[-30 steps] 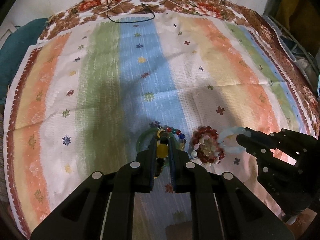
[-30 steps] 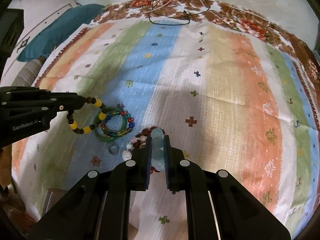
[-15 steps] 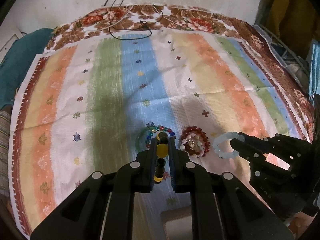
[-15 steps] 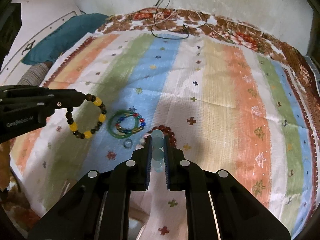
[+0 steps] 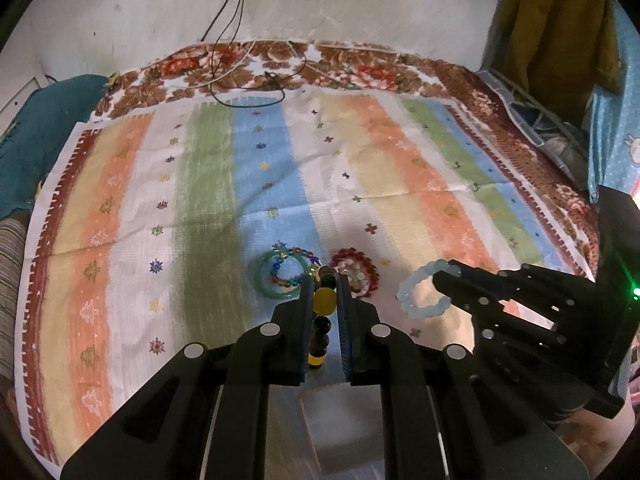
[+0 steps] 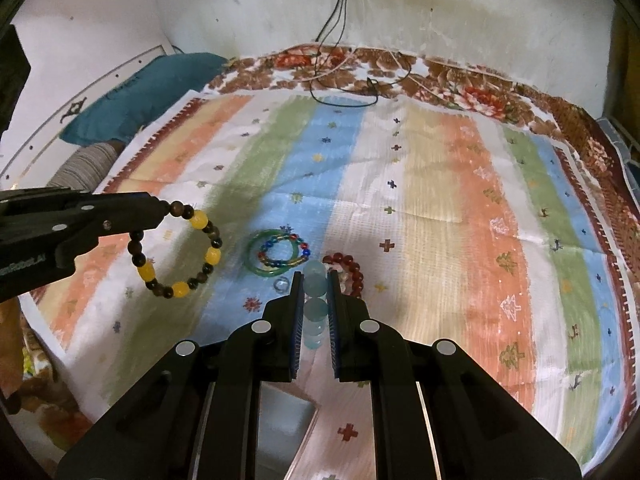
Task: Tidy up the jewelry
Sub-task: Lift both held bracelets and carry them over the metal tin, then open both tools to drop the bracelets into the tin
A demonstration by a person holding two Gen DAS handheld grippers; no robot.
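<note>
Under both grippers spreads a striped woven cloth (image 5: 400, 184) on the bed. Left gripper (image 5: 325, 296) pinches a round bracelet of dark and yellow beads (image 6: 176, 252). Right gripper (image 6: 314, 288) clamps a pale blue glassy bead bracelet (image 5: 420, 292). Just ahead lie a smooth green bangle (image 6: 272, 254) and red bead bracelet (image 6: 352, 270).

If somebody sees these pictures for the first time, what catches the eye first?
Probably the two lifted bracelets: the left gripper holds a yellow and brown bracelet, and the right gripper holds a pale blue bracelet. Between them, a green bangle and a red bracelet lie on the striped cloth.
</note>
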